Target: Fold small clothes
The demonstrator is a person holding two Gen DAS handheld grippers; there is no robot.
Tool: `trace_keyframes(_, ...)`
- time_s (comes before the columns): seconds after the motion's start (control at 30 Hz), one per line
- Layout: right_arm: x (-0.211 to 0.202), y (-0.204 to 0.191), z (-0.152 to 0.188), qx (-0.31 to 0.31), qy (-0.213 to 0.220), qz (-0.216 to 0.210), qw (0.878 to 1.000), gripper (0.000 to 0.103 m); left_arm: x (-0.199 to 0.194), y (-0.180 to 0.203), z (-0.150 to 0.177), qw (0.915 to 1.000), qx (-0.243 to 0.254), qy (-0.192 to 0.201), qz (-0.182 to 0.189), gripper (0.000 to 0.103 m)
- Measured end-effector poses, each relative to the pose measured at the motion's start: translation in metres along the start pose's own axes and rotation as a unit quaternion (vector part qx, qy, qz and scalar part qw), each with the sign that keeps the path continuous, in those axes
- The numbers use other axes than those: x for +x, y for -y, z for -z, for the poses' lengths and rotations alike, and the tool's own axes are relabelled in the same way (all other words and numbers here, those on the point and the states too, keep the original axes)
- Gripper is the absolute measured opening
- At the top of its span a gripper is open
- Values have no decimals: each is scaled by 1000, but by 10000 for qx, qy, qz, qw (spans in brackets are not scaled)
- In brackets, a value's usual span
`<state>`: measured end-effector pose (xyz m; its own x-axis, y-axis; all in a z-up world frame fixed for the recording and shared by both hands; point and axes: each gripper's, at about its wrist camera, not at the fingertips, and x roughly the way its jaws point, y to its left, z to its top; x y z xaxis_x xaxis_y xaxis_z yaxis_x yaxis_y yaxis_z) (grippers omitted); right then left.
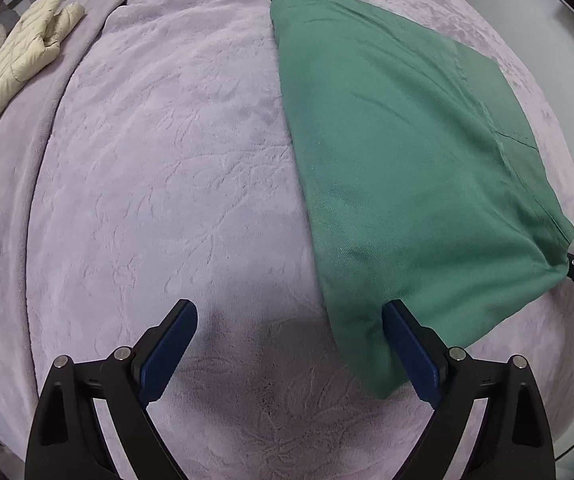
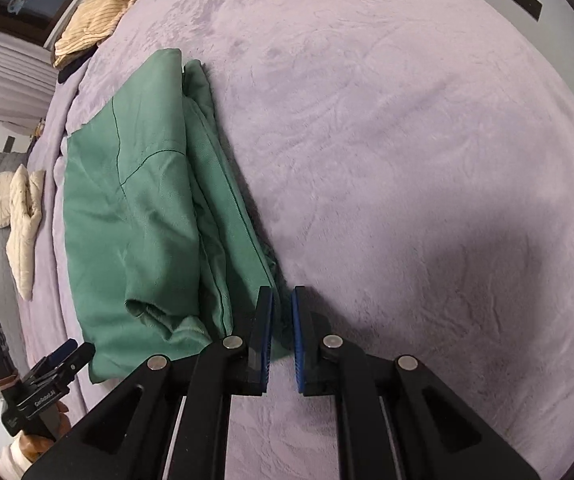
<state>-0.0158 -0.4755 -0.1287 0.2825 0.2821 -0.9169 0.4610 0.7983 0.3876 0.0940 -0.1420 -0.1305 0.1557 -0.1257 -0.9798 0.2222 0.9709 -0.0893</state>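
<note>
Left gripper: jaws spread wide, empty, beside folded green garment; right gripper: jaws pinching garment corner on lilac blanket.

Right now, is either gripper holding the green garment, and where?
The right gripper pinches the green garment at its near corner. The left gripper is open, holding nothing.
</note>
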Motion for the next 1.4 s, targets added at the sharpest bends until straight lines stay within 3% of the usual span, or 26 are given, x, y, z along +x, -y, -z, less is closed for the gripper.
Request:
trace_keyframes(0.37, -30, -18, -13, -155, 246, -164, 9994, 15, 1, 0, -3, 9999, -60, -102, -108, 95)
trace_keyframes(0.43, -28, -23, -14, -184, 230, -197, 9994, 34, 1, 2, -4, 9998, -71, -116, -121, 95)
trace_keyframes(0.47, -28, -25, -15, -197, 231, -209, 9993, 51, -1, 5, -4, 9998, -77, -124, -127, 95)
trace_keyframes(0.5, -27, -28, -15, -212, 237, -229, 9992, 59, 0, 5, -4, 9998, -78, -138, -132, 95)
trace_keyframes(0.67, -23, -32, -19, -254, 156, -296, 9991, 59, 0, 5, -9, 9997, -70, -198, -135, 95)
trace_keyframes(0.8, -22, -30, -24, -280, 132, -378, 9988, 69, -5, 1, -16, 9997, -148, -185, 7, 95)
trace_keyframes(0.93, -20, -30, -33, -379, 108, -579, 9975, 79, -22, -11, -33, 9985, -415, 169, 317, 95)
trace_keyframes(1.07, -11, -30, -44, -358, 1, -786, 9963, 79, -26, -17, -54, 9970, -522, 496, 296, 103)
trace_keyframes(1.4, 14, -37, -62, -529, -268, -857, 9946, 79, 8, 0, -81, 9969, -577, 143, 525, 103)
